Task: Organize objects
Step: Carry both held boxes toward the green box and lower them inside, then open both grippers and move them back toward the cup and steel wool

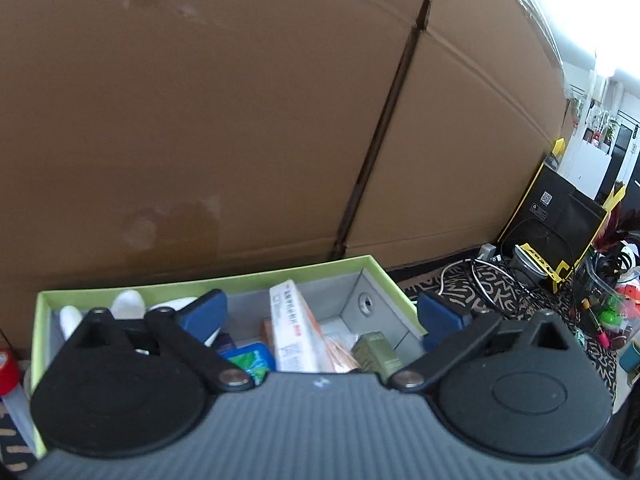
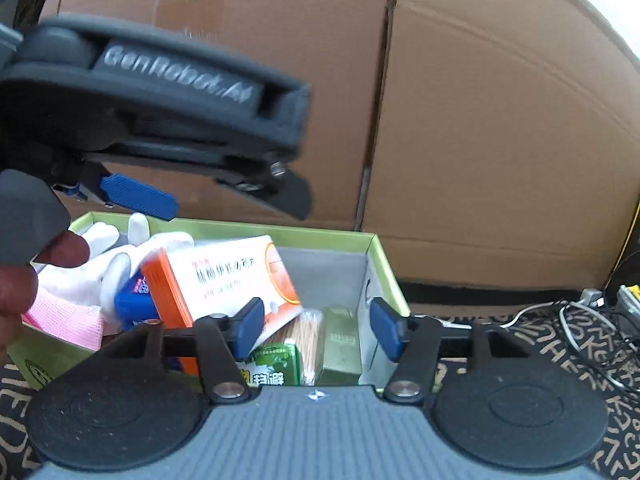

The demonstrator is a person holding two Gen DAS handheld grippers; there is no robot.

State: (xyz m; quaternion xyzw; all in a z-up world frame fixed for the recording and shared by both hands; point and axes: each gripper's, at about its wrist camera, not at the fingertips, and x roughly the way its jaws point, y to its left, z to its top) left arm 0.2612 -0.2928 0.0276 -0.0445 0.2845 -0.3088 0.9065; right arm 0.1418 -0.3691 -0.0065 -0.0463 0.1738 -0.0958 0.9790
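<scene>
Left tool (image 1: pixel 322 316): nearest the lens, blue pads spread wide over the box, nothing between them.
Right tool (image 2: pixel 316 330): jaws parted, empty, poised above the box's right end.
Green-rimmed box (image 2: pixel 280 232): on the patterned cloth, against the cardboard cartons (image 2: pixel 480 120).
White gloves (image 2: pixel 100 264): at 9 o'clock inside the box.
Orange-and-white carton (image 2: pixel 228 276): tilted at centre.
Toothpick bundle (image 2: pixel 306 340): just right of it.
Olive-gold box (image 2: pixel 342 344): at 3 o'clock, upright beside the grey wall.
</scene>
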